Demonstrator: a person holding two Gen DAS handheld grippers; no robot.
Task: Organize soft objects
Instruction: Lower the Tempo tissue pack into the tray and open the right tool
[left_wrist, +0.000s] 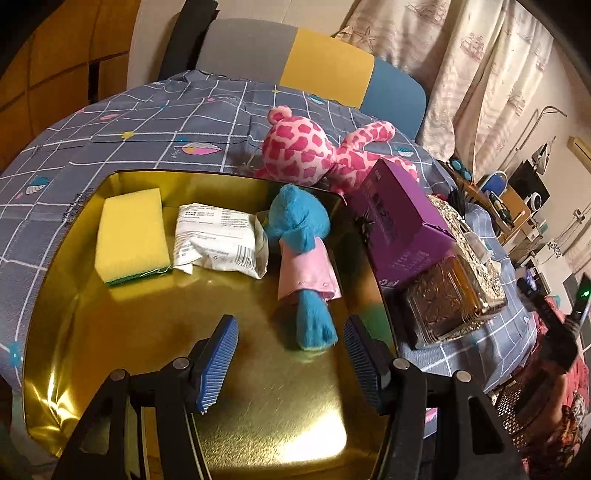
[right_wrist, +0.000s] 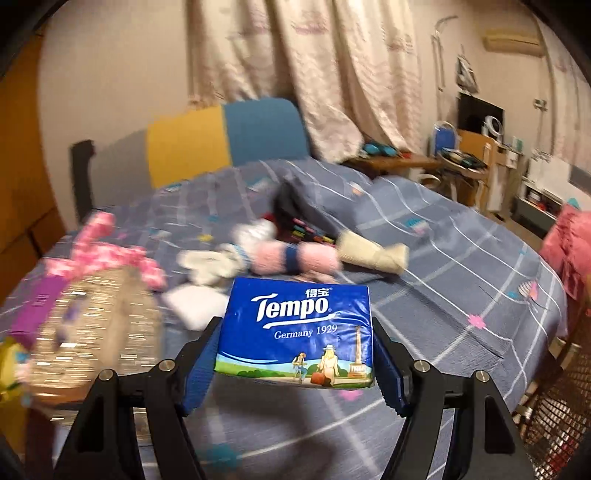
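Presently: tissue pack held aloft, tray partly filled

Your right claw (right_wrist: 295, 350) grips the Tempo tissue pack (right_wrist: 297, 328) by its sides above the bed (right_wrist: 443, 251); that soft pack could slip free. Your left claw (left_wrist: 291, 354) stands open and empty over the gold tray (left_wrist: 258, 424), the blue plush (left_wrist: 303, 258) at 12 o'clock. Only the left view shows the tray's yellow sponge (left_wrist: 131, 236) and white packet (left_wrist: 218, 240); only the right shows the pink roll (right_wrist: 295, 258).

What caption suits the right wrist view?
Right claw shut on a blue tissue pack above the bed.
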